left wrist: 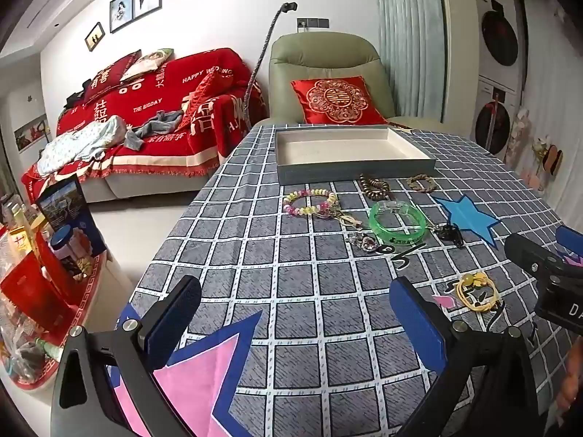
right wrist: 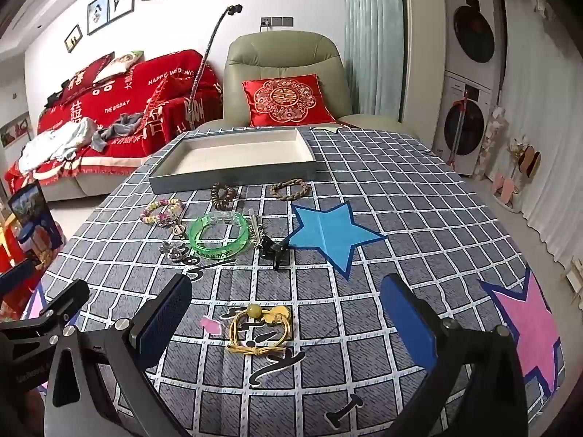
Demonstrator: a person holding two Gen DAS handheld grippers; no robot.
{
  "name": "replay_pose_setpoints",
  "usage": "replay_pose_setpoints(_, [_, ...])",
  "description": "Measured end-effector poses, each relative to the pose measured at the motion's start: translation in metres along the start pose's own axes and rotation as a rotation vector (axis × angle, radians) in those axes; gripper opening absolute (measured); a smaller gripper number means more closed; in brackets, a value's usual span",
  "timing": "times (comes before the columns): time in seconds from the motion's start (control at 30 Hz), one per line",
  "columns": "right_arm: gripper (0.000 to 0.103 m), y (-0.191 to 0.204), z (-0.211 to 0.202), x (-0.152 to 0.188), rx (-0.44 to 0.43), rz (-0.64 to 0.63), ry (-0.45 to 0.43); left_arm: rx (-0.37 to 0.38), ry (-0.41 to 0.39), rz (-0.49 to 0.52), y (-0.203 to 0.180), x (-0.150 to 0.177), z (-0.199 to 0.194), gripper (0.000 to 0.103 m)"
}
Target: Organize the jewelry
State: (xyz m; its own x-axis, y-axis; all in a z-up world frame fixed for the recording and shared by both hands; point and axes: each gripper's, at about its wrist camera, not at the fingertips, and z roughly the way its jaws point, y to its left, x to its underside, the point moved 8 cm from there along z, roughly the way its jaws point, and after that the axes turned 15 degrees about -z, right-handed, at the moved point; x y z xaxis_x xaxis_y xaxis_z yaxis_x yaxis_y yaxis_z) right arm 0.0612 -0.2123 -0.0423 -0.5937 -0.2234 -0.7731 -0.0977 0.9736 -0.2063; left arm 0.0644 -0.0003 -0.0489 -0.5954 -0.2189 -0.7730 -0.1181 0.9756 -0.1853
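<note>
A grey tray with a cream inside [left wrist: 349, 167] [right wrist: 233, 178] stands empty at the table's far side. In front of it lie a pastel bead bracelet [left wrist: 309, 202] [right wrist: 162, 211], a brown bead bracelet [left wrist: 375, 185] [right wrist: 223, 193], a braided bracelet [left wrist: 422, 183] [right wrist: 290, 188], a green bangle [left wrist: 397, 224] [right wrist: 218, 233], a silver charm [left wrist: 364, 242] [right wrist: 171, 251] and a black clip [left wrist: 450, 235] [right wrist: 273, 249]. A yellow cord bracelet [left wrist: 475, 291] [right wrist: 260, 329] lies between my right gripper's [right wrist: 288, 315] open fingers. My left gripper [left wrist: 297, 317] is open and empty over the cloth.
The table has a grey checked cloth [right wrist: 364, 327] with blue [right wrist: 329, 235] and pink star [right wrist: 528, 324] patches. A green armchair with a red cushion [right wrist: 288, 100] stands behind the table. A cluttered side table [left wrist: 43, 273] is at the left.
</note>
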Motion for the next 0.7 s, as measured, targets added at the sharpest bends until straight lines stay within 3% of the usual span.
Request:
replay_pose_setpoints(0.27, [0.103, 0.0, -0.006, -0.006, 0.018, -0.013, -0.033, -0.004, -0.081, -0.001, 0.001, -0.007, -0.01, 0.103])
replay_pose_setpoints(0.5, [0.103, 0.004, -0.015, -0.02, 0.034, -0.035, -0.055, -0.006, -0.095, -0.003, 0.004, -0.007, -0.011, 0.103])
replay_pose_setpoints(0.7, [0.103, 0.003, -0.011, -0.012, 0.035, -0.033, -0.062, -0.004, -0.097, -0.007, 0.005, -0.008, -0.012, 0.103])
